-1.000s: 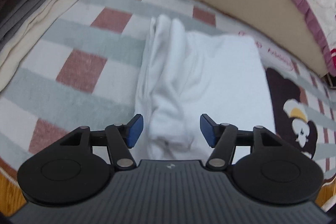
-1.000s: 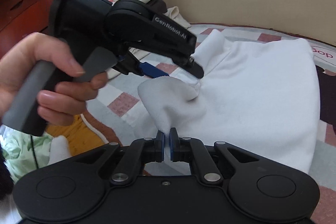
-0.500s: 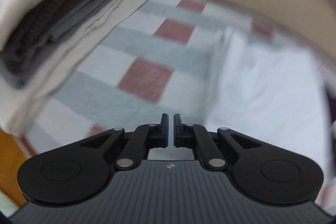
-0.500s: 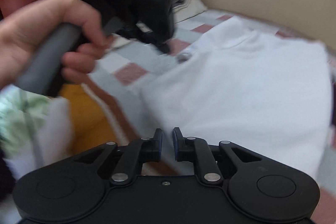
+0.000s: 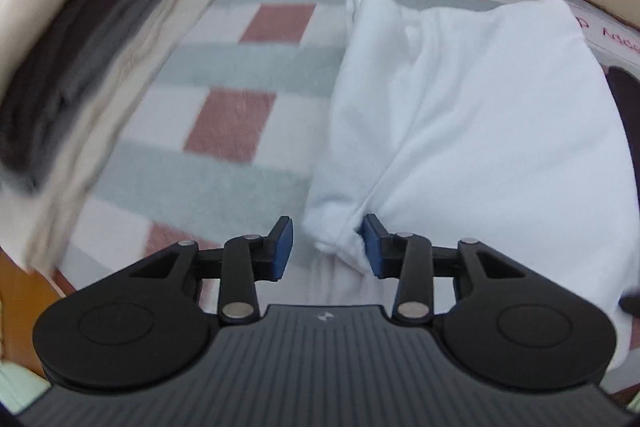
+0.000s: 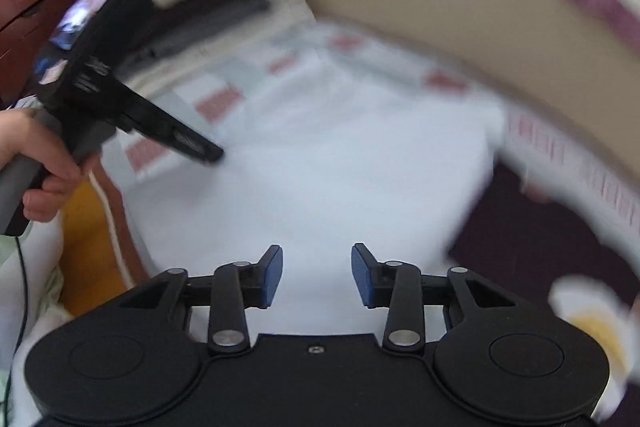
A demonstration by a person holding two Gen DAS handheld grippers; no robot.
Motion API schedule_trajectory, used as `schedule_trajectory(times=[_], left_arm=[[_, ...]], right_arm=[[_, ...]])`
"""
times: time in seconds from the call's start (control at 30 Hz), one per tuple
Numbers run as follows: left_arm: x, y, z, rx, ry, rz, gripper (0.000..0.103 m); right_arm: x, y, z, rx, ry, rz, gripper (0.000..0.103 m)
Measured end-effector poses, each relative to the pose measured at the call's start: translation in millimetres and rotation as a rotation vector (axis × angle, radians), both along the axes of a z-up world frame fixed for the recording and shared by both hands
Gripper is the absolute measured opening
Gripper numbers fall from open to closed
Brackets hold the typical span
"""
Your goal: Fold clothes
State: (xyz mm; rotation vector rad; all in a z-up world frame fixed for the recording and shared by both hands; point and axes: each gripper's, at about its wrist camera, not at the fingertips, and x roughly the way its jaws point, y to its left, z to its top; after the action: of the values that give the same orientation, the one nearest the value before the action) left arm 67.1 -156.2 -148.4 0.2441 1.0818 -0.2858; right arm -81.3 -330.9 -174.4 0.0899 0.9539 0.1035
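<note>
Across the whole surface lies a plush blanket checked in white, grey-green and brick red [image 5: 224,75], its far edge running under a tan padded border; its right side, with a dark printed figure, is cut off in the left wrist view and badly smeared in the right wrist view. On the blanket rests the folded white cotton garment [image 5: 480,131], lying flat with a bunched fold along its left edge; its near end is hidden behind the gripper body, so how far it reaches cannot be told. To the left stands a stack of folded clothes in cream, dark brown and grey [image 5: 80,59], blurred and cut off at the frame edge, well apart from the white garment.

The left gripper [image 5: 327,247] points steeply down at the garment's near left corner. Its jaws are opening and stand moderately apart; a bunch of white cloth sits between them, against the right blue pad, while the left pad is clear of it, so nothing is pinched. The right gripper [image 6: 317,275] hovers over the garment's near edge, jaws opening to a middling gap, with only flat cloth seen below them; whether the pads touch it is hard to make out through the blur. A hand [image 6: 44,171] at the left edge grips the other tool's handle, partly cut off.
</note>
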Motion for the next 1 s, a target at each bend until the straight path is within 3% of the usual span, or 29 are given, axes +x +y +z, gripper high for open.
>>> schedule_trajectory(times=[0.07, 0.1, 0.2, 0.33, 0.4, 0.5, 0.6, 0.67, 0.73, 0.77, 0.8, 0.87, 0.9, 1.0], left_arm=[[5, 5, 0, -0.003, 0.011, 0.025, 0.042], [6, 7, 2, 0.012, 0.009, 0.024, 0.042], [8, 5, 12, 0.074, -0.012, 0.033, 0.043], [9, 3, 41, 0.070, -0.072, 0.059, 0.039], [19, 8, 57, -0.038, -0.093, 0.065, 0.043], [45, -5, 67, -0.159, -0.102, 0.019, 0.046], [70, -42, 52, -0.093, -0.154, -0.086, 0.051], [81, -61, 34, -0.039, -0.140, -0.137, 0.051], [89, -76, 16, 0.024, -0.122, -0.182, 0.034], [88, -83, 9, 0.062, -0.135, -0.220, 0.015], [86, -88, 4, 0.095, -0.152, -0.254, 0.007], [78, -93, 3, 0.137, -0.212, -0.294, 0.006], [75, -92, 6, 0.135, -0.248, -0.275, 0.005], [77, -73, 17, 0.030, -0.287, -0.119, 0.005]], right_arm=[[-1, -10, -22, 0.038, 0.139, -0.063, 0.048], [-6, -12, -29, 0.062, 0.167, -0.099, 0.048], [-21, -17, -36, 0.148, 0.190, -0.101, 0.044], [-27, -22, -35, 0.162, 0.277, -0.067, 0.038], [-26, -39, -15, 0.250, 0.236, -0.082, 0.039], [-26, -77, 15, 0.407, 0.094, -0.140, 0.054], [10, -113, 20, 0.430, 0.023, -0.232, 0.055], [39, -133, 14, 0.391, 0.006, -0.286, 0.055], [60, -149, 8, 0.308, -0.010, -0.361, 0.055], [62, -156, 2, 0.324, -0.022, -0.386, 0.055], [65, -163, -6, 0.357, -0.033, -0.408, 0.055], [66, -171, -30, 0.472, -0.058, -0.419, 0.056], [66, -172, -42, 0.507, -0.069, -0.422, 0.056], [63, -165, -61, 0.496, -0.084, -0.398, 0.056]])
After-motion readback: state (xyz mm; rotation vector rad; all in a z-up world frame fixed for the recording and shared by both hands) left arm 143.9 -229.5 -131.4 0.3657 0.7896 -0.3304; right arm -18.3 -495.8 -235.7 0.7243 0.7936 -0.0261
